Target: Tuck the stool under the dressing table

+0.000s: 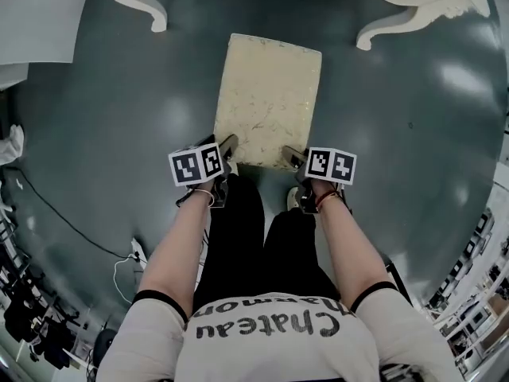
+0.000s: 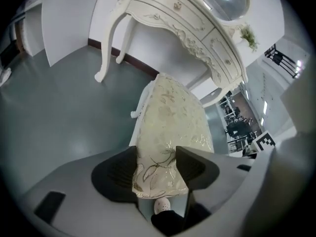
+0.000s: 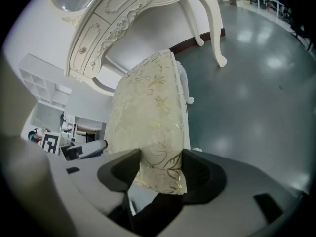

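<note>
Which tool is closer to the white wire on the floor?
Left. The left tool grips a near corner of the stool, on the side of the white wire; the right tool grips the other near corner, farther from it.

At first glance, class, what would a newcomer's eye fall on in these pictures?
The cream stool fills the centre of the head view, its near edge clamped at both corners by the left gripper and the right gripper. Just beyond it stands the ornate white table, with curved legs.
</note>
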